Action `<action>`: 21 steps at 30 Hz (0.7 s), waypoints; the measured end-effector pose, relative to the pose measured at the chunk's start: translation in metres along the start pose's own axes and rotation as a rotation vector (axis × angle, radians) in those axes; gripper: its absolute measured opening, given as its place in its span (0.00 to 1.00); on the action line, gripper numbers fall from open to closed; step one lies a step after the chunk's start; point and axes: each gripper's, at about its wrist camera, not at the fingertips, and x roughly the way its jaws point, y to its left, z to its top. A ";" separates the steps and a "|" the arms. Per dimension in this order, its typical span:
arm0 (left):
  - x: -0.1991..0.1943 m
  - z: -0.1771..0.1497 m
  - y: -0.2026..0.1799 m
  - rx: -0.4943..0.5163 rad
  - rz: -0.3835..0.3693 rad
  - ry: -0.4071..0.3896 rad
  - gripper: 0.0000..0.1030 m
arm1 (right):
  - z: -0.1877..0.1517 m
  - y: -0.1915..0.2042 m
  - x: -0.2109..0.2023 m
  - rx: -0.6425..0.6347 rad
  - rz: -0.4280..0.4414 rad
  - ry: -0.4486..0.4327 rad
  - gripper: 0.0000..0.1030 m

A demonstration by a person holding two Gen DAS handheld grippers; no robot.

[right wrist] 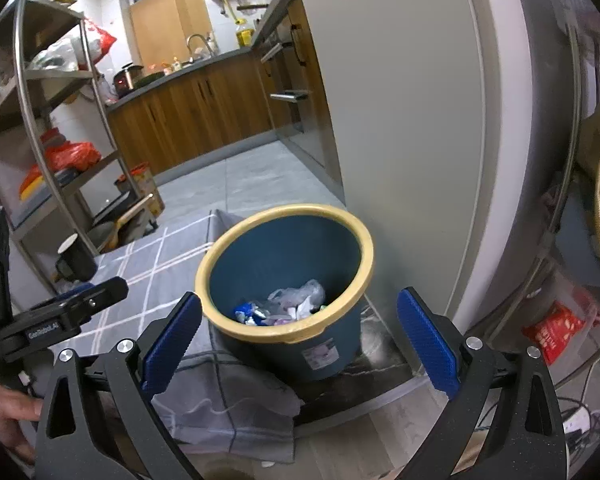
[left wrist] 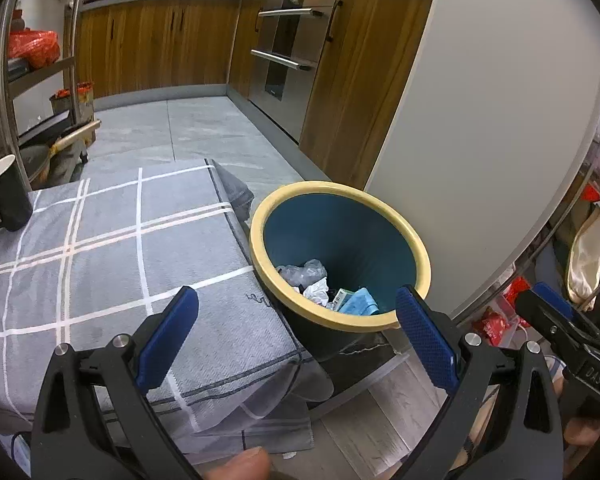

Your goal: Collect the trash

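Trash (left wrist: 324, 286) lies at the bottom of a blue bin (left wrist: 340, 240) with a pale yellow rim, which stands on the floor right beside the surface (left wrist: 112, 248) draped in a grey checked cloth. Crumpled clear plastic, white paper and a light blue scrap make up the pile; in the right wrist view the same heap (right wrist: 288, 304) sits low inside the bin (right wrist: 288, 276), whose outer wall carries a small label.

The left gripper (left wrist: 296, 332) hangs above the near edge of the cloth and the bin's rim, its blue-padded fingers (left wrist: 168, 336) spread wide apart with nothing between them. The right gripper (right wrist: 298, 340) is just beside it, also with fingers (right wrist: 428, 340) wide apart and empty, the bin framed between them. Each gripper shows at the edge of the other's view.

A black mug (left wrist: 8, 192) with a white interior stands upright at the far left corner of the cloth, well apart from the bin. A tall grey-white panel (left wrist: 492, 128) rises just behind the bin. Beyond lie grey floor tiles (left wrist: 204, 128), wooden kitchen cabinets (left wrist: 156, 40) and a metal shelf rack (right wrist: 52, 128) holding red bags
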 end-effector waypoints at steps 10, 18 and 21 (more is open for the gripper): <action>-0.011 -0.014 -0.007 0.037 0.018 -0.002 0.94 | -0.003 0.007 -0.006 -0.032 0.013 -0.037 0.95; -0.014 -0.015 -0.007 0.046 0.026 -0.011 0.94 | -0.005 0.010 -0.009 -0.046 0.024 -0.055 0.95; -0.014 -0.015 -0.008 0.047 0.030 -0.013 0.94 | -0.005 0.010 -0.009 -0.045 0.025 -0.057 0.95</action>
